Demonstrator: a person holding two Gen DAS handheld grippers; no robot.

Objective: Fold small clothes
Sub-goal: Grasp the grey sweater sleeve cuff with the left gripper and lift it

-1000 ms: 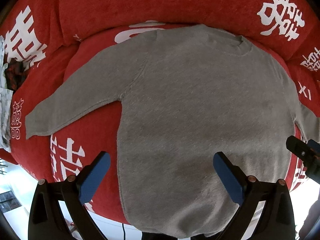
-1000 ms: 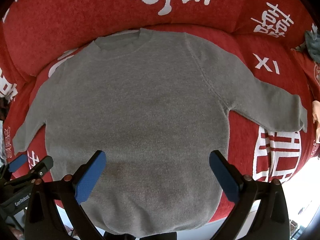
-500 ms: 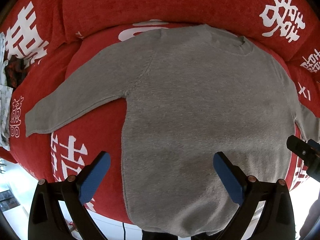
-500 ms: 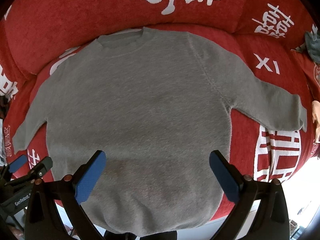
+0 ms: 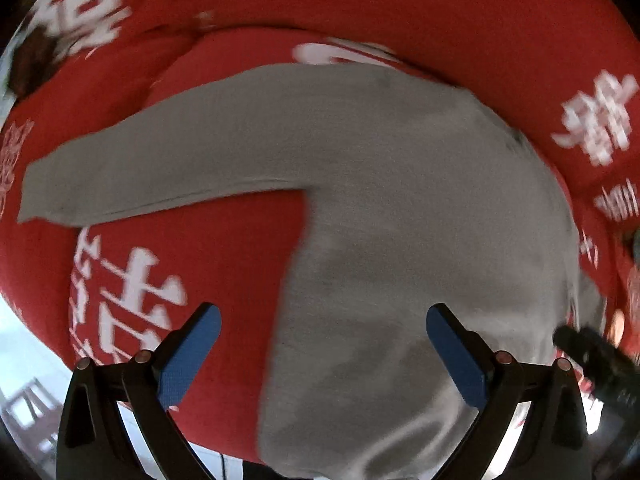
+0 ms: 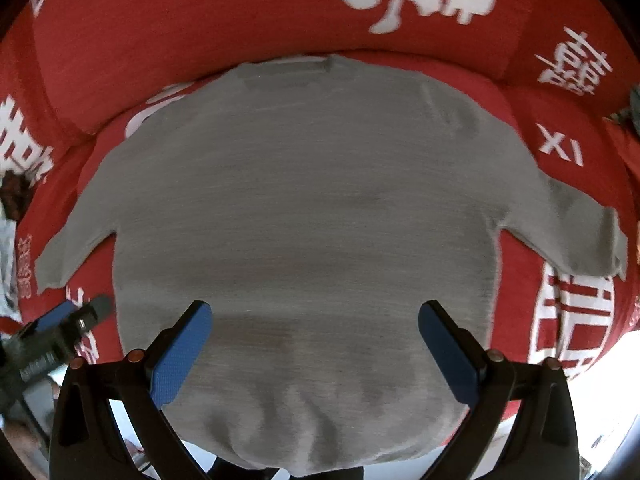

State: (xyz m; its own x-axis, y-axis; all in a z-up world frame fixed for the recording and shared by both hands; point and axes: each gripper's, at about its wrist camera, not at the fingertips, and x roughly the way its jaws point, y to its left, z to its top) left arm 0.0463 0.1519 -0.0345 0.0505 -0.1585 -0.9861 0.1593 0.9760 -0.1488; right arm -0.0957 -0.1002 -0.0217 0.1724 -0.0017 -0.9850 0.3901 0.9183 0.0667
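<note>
Plainly the folding has not begun: the grey sweater (image 6: 304, 216) lies flat and spread on the red sofa cover (image 6: 200, 24), collar toward the back cushion, hem hanging over the front edge. Both the left gripper (image 5: 324, 344) and right gripper (image 6: 314, 336) hover with jaws wide apart, holding nothing. Next, I judge, a sleeve (image 5: 160, 168) must be pinched and carried inward. Readable writing: "XI" (image 6: 560, 150) (the large white characters look Chinese).
</note>
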